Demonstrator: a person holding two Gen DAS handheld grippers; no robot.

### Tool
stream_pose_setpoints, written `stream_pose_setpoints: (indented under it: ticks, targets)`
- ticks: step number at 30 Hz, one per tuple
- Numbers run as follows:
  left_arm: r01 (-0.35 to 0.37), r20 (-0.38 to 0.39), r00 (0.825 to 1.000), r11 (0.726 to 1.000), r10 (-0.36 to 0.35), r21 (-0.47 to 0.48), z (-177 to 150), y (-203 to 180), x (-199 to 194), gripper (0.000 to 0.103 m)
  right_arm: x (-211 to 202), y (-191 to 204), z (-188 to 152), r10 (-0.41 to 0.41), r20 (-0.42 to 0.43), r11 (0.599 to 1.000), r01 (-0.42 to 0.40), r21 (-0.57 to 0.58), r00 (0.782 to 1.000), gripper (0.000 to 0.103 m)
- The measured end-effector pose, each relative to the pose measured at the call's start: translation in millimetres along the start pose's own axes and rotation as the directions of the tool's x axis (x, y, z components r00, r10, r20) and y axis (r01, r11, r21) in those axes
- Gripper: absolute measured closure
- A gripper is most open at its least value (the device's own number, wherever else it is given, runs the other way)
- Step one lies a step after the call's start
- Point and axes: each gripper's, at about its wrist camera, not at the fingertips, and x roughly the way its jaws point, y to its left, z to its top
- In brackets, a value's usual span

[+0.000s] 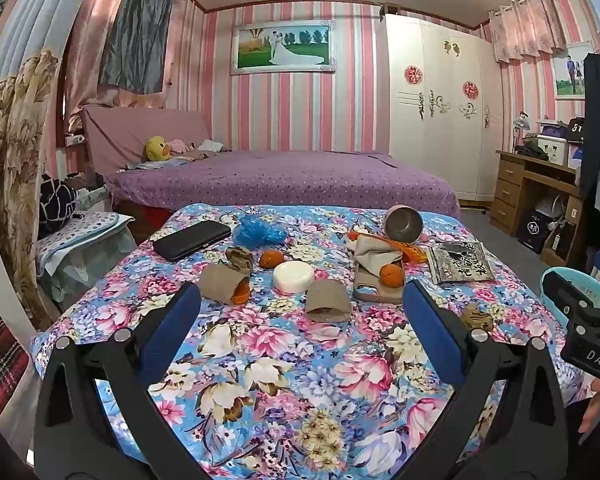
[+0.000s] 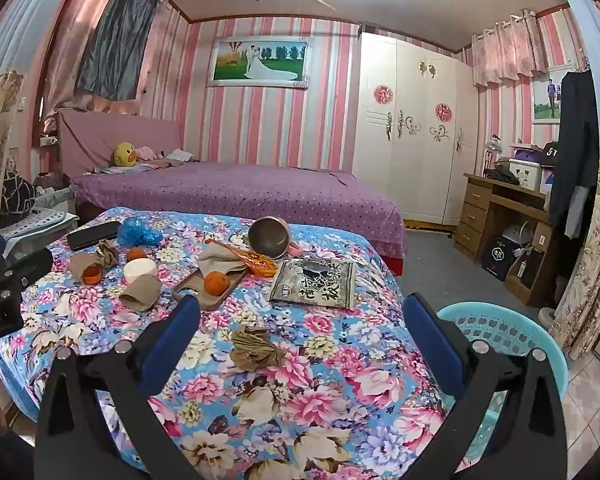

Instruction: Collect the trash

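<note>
Step in hand: start of collection, nothing picked up. Left gripper [image 1: 302, 300] and right gripper [image 2: 302, 312] both hang over the near edge of the flowered bedspread [image 1: 300, 380], jaws spread wide apart, nothing between the pads of either.

Where the trash lies: crumpled brown paper ball [image 2: 256, 346] is nearest, on the spread just ahead of the right gripper, roughly between its two fingers in that view. In the left view the same ball [image 1: 476, 318] sits just right of the left gripper's right finger. Farther back: a paper cup sleeve [image 1: 327, 302], a second sleeve [image 1: 222, 282] with an orange object in its mouth, a blue plastic bag [image 1: 258, 232], an orange wrapper [image 2: 260, 262], and a black-and-white snack packet [image 2: 314, 280]. Mixed in are things probably not trash: a phone case [image 1: 378, 286] carrying a tangerine [image 1: 392, 274], a tipped metal bowl [image 1: 401, 224], a white round tub [image 1: 294, 276].

Light blue basket [image 2: 504, 332] stands off the bed's right side, close to the right gripper; judged to be the bin.

Next move, judged: right gripper advances and dips to straddle the paper ball, closes, carries it right to the basket. The ball is soft, so a full close is needed.
</note>
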Motion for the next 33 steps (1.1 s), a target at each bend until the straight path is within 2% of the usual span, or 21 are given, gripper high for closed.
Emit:
stream_pose_setpoints:
  ticks: [33]
  targets:
    - [-0.004, 0.010, 1.000, 1.000, 0.004, 0.005, -0.2, 0.1, 0.1, 0.005, 0.9, -1.2, -0.6, -0.002, 0.001, 1.000, 0.002, 0.004, 1.000, 0.004]
